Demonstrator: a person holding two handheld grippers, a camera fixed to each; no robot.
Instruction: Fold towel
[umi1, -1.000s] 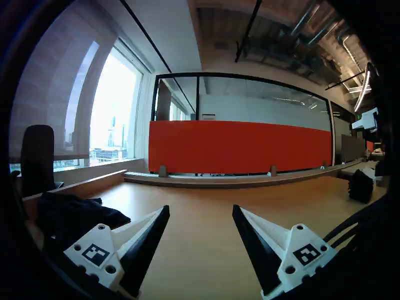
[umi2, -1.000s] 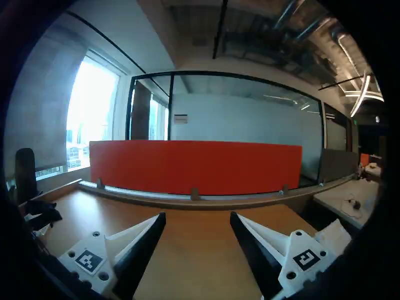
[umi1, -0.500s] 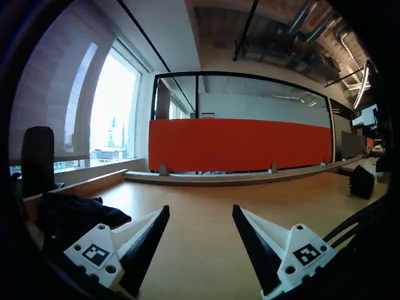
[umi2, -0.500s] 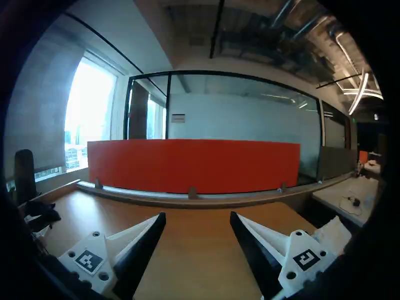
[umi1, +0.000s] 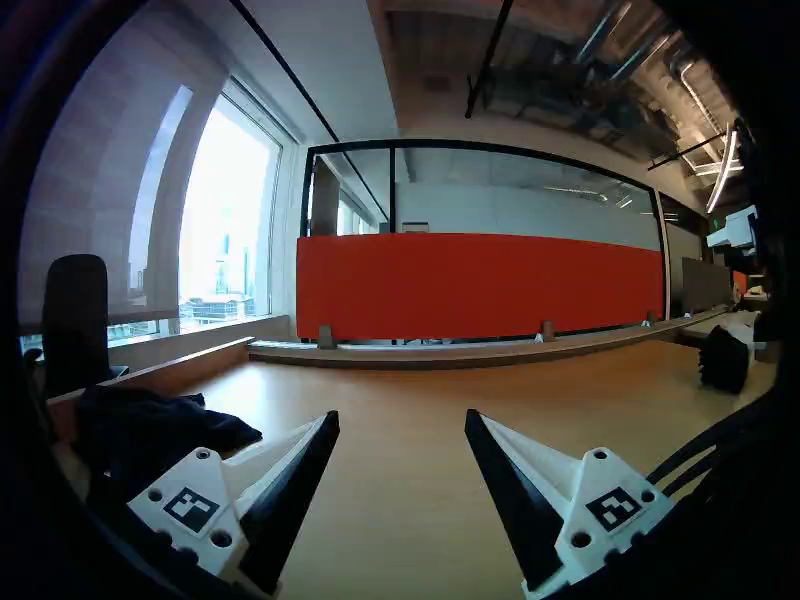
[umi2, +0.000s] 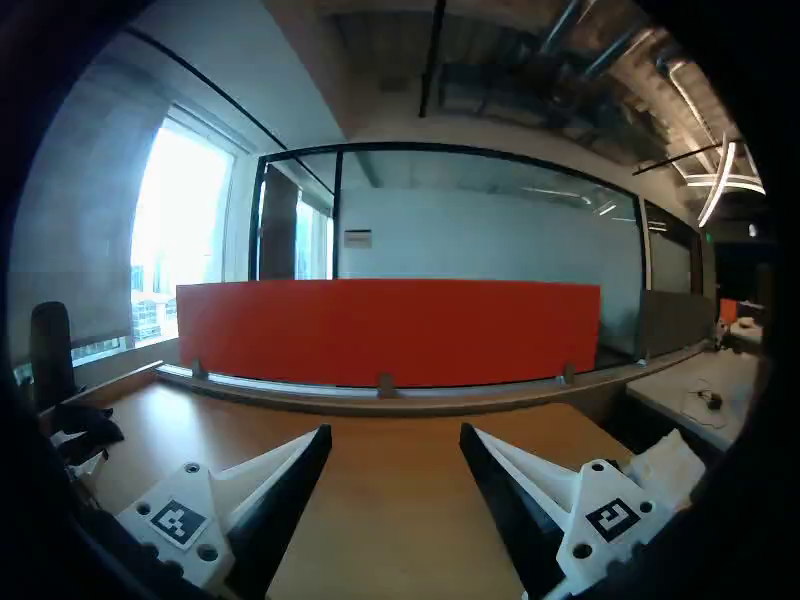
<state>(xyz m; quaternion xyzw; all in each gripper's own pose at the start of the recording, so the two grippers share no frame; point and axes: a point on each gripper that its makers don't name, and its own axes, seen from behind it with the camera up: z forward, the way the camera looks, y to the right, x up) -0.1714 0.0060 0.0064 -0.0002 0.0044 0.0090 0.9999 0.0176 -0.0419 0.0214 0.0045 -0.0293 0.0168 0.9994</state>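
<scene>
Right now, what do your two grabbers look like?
The left gripper and right gripper look alike: two pointed wedge jaws, white plastic outside, black inside, each with a square black-and-white marker and small screw holes. Black cables run beside the left one.

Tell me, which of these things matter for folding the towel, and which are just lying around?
For the job: left gripper, right gripper, both open; dark cloth, possibly the towel.
Just around: wooden desk, orange partition, black chair, black object.

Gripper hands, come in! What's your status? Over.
Left gripper open, right gripper open, both empty. Dark cloth bunched on desk, untouched. Nothing blocking.
</scene>
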